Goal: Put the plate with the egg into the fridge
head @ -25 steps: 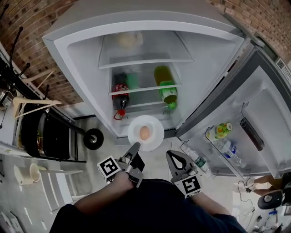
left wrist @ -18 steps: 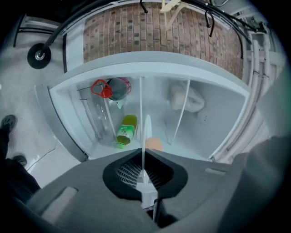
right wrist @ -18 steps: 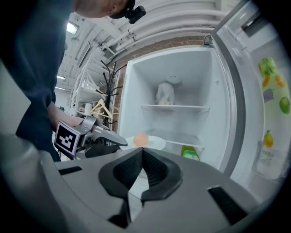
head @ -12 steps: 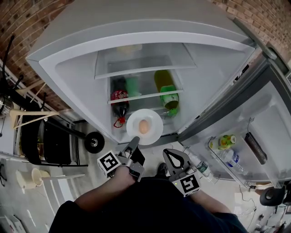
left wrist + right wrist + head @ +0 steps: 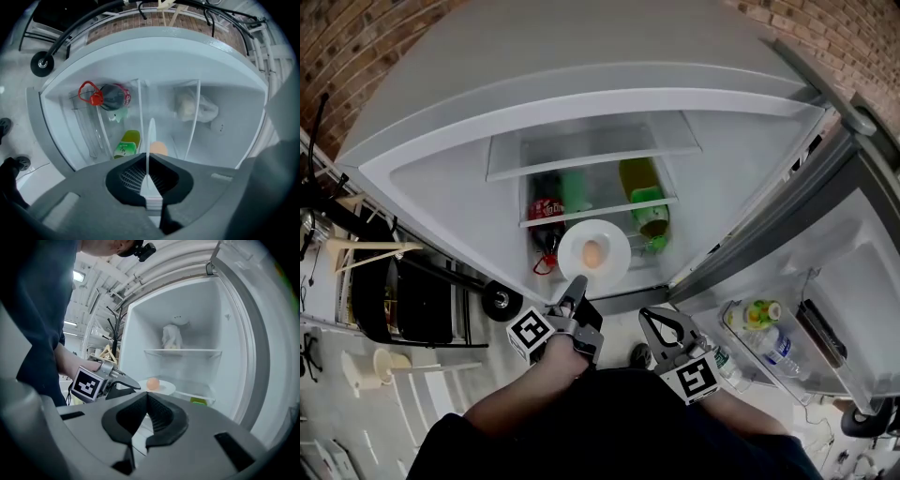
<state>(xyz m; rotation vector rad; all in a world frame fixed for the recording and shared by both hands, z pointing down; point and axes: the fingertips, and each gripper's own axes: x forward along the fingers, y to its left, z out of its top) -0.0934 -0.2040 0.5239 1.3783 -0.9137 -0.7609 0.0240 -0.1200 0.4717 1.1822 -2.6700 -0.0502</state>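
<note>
A white plate (image 5: 609, 267) carrying a brown egg (image 5: 592, 252) is held level in front of the open fridge's (image 5: 441, 197) lower shelves. My left gripper (image 5: 578, 286) is shut on the plate's near rim. In the left gripper view the plate (image 5: 151, 136) shows edge-on between the pads, the egg (image 5: 159, 148) just beyond. My right gripper (image 5: 661, 323) hangs to the right of the plate, shut and holding nothing. From the right gripper view I see the plate (image 5: 165, 388), the egg (image 5: 153, 383) and the left gripper (image 5: 127, 383) ahead of the shut right gripper (image 5: 146, 397).
Inside the fridge, a cola bottle (image 5: 547, 202) and a green bottle (image 5: 645, 199) lie on a glass shelf, and a white bag (image 5: 194, 107) sits on the shelf above. The open door (image 5: 853, 281) at right holds bottles (image 5: 757, 323). A black wheeled cart (image 5: 412, 300) stands left.
The plate has moved forward and up, from the fridge's bottom edge to in front of the shelves. Both grippers and the view have come closer to the fridge.
</note>
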